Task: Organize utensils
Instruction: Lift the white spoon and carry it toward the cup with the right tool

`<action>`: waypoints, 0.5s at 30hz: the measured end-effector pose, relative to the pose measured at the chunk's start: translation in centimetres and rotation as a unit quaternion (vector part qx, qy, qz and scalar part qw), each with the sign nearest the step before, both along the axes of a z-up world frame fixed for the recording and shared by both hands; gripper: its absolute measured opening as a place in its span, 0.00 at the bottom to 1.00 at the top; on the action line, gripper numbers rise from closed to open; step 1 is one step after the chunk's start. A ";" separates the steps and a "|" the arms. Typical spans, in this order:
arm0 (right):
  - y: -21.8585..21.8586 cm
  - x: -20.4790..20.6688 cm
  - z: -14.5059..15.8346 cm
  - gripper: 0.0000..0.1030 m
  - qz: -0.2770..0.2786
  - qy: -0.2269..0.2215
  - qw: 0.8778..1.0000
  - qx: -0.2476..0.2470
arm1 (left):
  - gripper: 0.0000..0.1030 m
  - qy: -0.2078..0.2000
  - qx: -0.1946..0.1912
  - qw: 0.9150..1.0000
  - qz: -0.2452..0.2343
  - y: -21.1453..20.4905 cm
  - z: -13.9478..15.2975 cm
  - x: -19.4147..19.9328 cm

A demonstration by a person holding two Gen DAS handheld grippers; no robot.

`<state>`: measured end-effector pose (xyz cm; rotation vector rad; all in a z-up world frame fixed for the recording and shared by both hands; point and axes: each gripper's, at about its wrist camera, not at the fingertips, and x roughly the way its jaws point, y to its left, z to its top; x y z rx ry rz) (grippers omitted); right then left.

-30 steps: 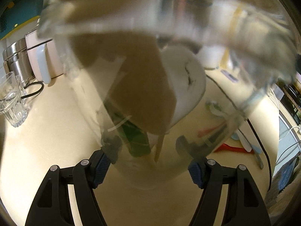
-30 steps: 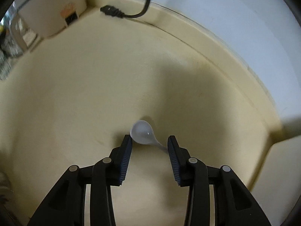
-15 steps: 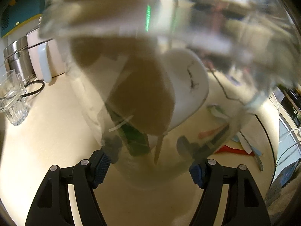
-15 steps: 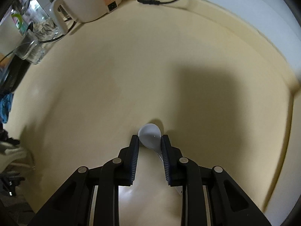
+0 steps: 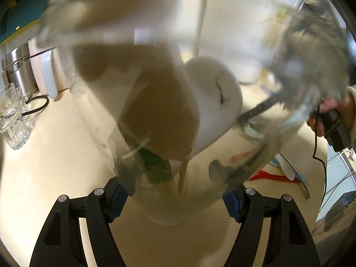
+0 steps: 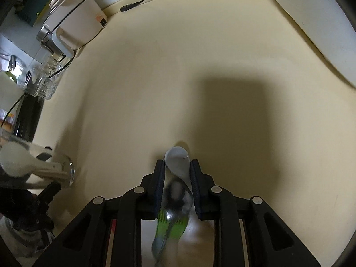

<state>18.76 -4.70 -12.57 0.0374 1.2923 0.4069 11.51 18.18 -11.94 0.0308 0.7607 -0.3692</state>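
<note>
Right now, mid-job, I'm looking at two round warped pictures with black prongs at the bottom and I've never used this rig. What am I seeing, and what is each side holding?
There is no robot arm. A person holds a two-finger gripper in each hand, and each gripper has a fisheye camera that looks along its fingers. The black prongs are those fingers.

The left view shows the left gripper clamped on a clear jar, very close and blurred. Inside are a white paddle, a brown utensil and something green. Behind, on the cream counter, stand a glass and a kettle. More utensils, one red, lie to the right.

The right view shows the right gripper shut on a grey spoon, bowl forward, above the counter. The jar appears at the left edge there.
</note>
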 end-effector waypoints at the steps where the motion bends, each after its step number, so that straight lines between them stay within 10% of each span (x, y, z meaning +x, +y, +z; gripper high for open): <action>1: 0.0 -0.2 0.1 0.23 0.006 -0.003 1.000 0.000 | 0.74 0.000 -0.001 1.000 0.000 0.1 0.0 0.0; 15: 2.9 0.7 -0.8 0.30 0.131 -0.066 0.985 -0.094 | 0.74 0.000 0.007 1.000 -0.012 0.1 0.3 0.1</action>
